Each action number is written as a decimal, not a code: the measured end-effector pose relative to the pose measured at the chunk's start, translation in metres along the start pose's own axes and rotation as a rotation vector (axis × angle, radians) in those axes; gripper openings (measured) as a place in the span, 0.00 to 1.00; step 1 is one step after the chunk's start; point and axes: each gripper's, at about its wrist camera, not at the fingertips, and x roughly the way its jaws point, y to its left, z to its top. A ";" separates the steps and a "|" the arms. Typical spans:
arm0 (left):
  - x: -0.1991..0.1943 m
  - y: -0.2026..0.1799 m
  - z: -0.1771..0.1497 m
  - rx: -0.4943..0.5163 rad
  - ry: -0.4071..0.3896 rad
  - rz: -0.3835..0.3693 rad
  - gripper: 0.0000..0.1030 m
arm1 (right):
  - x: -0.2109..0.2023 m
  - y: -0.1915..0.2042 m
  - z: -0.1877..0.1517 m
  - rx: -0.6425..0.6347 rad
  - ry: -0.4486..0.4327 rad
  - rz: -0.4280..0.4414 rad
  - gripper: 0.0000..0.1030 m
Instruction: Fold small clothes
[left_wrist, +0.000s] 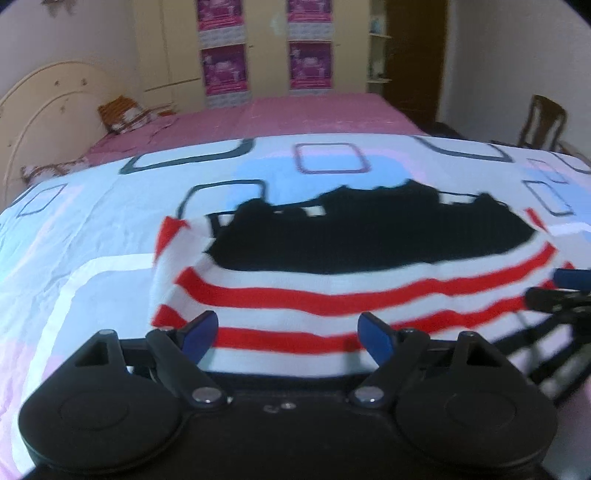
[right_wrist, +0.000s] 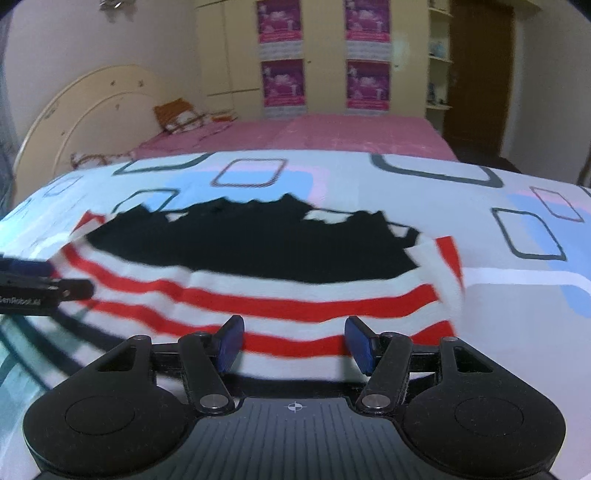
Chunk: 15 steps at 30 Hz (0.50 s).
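Left wrist view: the left gripper (left_wrist: 286, 334) is sitting at the lower centre of the frame, its blue fingertips (left_wrist: 199, 332) spread wide apart with nothing between them. Just beyond them the striped garment (left_wrist: 332, 295), white with red bands and a black upper panel, is lying across the middle of the frame on the patterned sheet (left_wrist: 92, 240). The near hem is lying close under the fingertips; contact cannot be told through the blur. The right gripper (left_wrist: 565, 288) is showing at the right edge, over the garment's right side.

Right wrist view: the right gripper (right_wrist: 295, 343) is occupying the lower centre, jaws likewise spread and gripping nothing. The striped garment (right_wrist: 295, 299) is stretching across the middle of the frame, its black panel toward the top. The left gripper (right_wrist: 44, 284) is poking in at the left edge over the cloth. The patterned sheet (right_wrist: 517, 295) is filling the right side.

Upper part of both frames: a pink bed (right_wrist: 332, 136), a cream headboard (right_wrist: 92, 103) at upper left, magenta posters (right_wrist: 325, 55) on wardrobe doors.
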 end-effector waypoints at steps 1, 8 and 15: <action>-0.002 -0.003 -0.003 0.006 0.002 -0.011 0.80 | 0.000 0.004 -0.003 -0.011 0.007 0.007 0.58; 0.001 0.016 -0.035 -0.018 0.037 -0.014 0.85 | -0.003 0.000 -0.029 -0.049 0.033 -0.055 0.58; -0.004 0.026 -0.040 0.013 0.034 -0.029 0.85 | -0.018 -0.022 -0.044 0.000 0.054 -0.166 0.58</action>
